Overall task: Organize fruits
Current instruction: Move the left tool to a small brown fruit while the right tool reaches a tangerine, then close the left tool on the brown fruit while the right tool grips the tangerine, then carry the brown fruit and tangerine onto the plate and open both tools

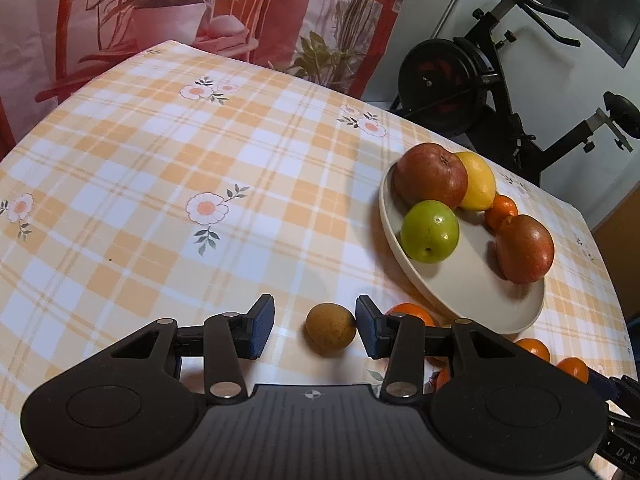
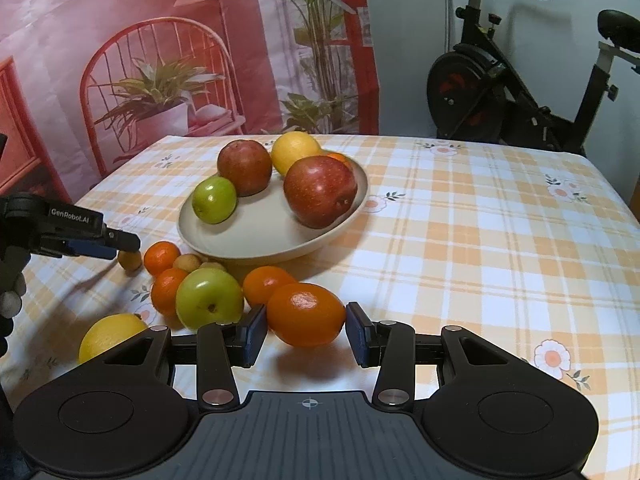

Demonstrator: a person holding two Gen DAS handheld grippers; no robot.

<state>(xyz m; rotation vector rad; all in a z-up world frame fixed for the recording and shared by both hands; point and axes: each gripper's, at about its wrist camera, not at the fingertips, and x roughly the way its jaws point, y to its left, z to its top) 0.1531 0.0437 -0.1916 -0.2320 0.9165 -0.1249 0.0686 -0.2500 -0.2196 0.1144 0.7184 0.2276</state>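
While both claws sit wide, left claw straddles a small brown fruit and right claw an orange, both on the tabletop near the plate; off-centre closing could roll either away

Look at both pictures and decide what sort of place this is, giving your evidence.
Probably a room in a home: a table under an orange-checked floral tablecloth, a black exercise bike by the wall, and a printed fabric backdrop of chairs and potted plants hanging behind.
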